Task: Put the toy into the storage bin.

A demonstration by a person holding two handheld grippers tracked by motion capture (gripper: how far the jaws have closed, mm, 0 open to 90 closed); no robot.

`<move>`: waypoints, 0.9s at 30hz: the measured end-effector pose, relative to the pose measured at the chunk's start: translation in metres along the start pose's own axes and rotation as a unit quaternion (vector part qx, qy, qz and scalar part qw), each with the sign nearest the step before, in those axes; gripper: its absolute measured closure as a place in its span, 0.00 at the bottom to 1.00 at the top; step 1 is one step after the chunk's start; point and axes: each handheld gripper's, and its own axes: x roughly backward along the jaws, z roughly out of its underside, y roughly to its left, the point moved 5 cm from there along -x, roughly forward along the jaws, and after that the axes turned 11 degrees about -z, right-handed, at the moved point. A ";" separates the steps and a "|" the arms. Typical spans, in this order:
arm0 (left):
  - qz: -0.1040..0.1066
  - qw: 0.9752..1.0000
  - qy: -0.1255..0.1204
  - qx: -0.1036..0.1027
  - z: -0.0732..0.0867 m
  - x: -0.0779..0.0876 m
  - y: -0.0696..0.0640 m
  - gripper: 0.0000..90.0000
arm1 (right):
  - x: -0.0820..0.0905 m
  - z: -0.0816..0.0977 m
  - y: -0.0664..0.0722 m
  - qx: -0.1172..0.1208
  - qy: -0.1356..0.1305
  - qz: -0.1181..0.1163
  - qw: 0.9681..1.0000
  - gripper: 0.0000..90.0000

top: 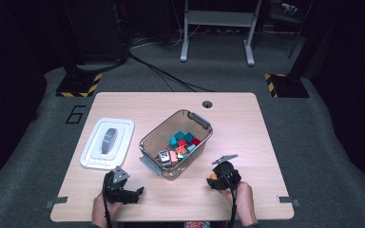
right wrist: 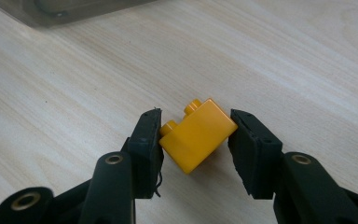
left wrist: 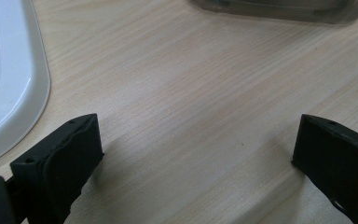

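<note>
The right gripper (right wrist: pixel 196 135) sits lowest and nearest in the high view, at about 5 o'clock from the clear bin (top: pixel 148 137), and its jaws have narrowed onto a yellow toy brick (right wrist: pixel 196 135) that lies on the worktop (right wrist: pixel 74 84). In the right gripper view the brick is tilted between the two pads: the right pad touches its corner and the left pad meets its studded end, so I judge the grip as just made, with the brick not yet lifted off the wood

The left gripper (left wrist: pixel 196 154) rests near the front edge at about 7 o'clock from the bin, jaws wide with only bare worktop between them, just beside the white lid (top: pixel 107 142) that lies off the bin at its 9 o'clock

The bin stands open in the middle of the worktop and already holds a heap of coloured blocks (top: pixel 181 142) in teal, red and pink. Judging from that, most of the sorting is done: this yellow brick looks like the last loose piece, and what remains is to carry it into the bin and perhaps fit the lid
</note>
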 end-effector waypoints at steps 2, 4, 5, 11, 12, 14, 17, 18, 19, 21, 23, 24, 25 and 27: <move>0.000 1.000 0.000 0.000 0.000 0.000 0.000 0.01 | 0.002 -0.001 0.000 0.000 -0.004 -0.002 1.000 0.61; -0.001 1.000 0.000 -0.002 0.000 0.000 0.000 0.01 | 0.006 -0.004 -0.001 0.001 -0.012 0.002 1.000 0.61; -0.001 1.000 0.000 -0.002 0.000 0.000 0.000 0.01 | 0.006 -0.004 -0.001 0.001 -0.012 0.002 1.000 0.61; 0.000 1.000 0.000 0.001 0.000 0.000 0.000 0.01 | 0.017 -0.015 -0.003 0.002 -0.027 0.002 1.000 0.61; -0.001 1.000 0.000 -0.003 0.000 0.000 0.001 0.01 | 0.019 -0.017 -0.004 0.003 -0.029 0.004 1.000 0.61; 0.000 1.000 0.000 0.001 0.000 0.000 0.000 0.01 | 0.023 -0.021 -0.005 0.003 -0.033 0.003 0.999 0.61; -0.001 1.000 0.000 -0.003 0.000 0.000 0.001 0.01 | 0.030 -0.030 -0.006 0.006 -0.043 0.006 0.999 0.61; 0.000 1.000 0.000 0.001 0.000 0.000 0.000 0.01 | 0.033 -0.033 -0.006 0.006 -0.048 0.006 0.999 0.61; 0.000 1.000 0.000 -0.002 0.000 0.000 0.000 0.01 | 0.035 -0.036 -0.007 0.009 -0.052 0.007 0.999 0.61; 0.000 1.000 0.000 0.000 0.000 0.000 0.000 0.01 | 0.040 -0.042 -0.007 0.009 -0.057 0.011 0.998 0.61; -0.001 1.000 0.000 -0.004 0.000 0.000 0.001 0.01 | 0.044 -0.047 -0.008 0.012 -0.062 0.011 0.998 0.61; -0.001 1.000 0.000 -0.004 0.000 0.000 0.001 0.01 | 0.044 -0.047 -0.008 0.012 -0.062 0.011 0.998 0.61; 0.000 1.000 0.000 -0.001 0.000 0.000 0.000 0.01 | 0.049 -0.052 -0.009 0.009 -0.069 0.013 0.998 0.61; -0.001 1.000 0.000 -0.002 0.000 0.000 0.001 0.01 | 0.050 -0.054 -0.010 0.012 -0.071 0.014 0.997 0.61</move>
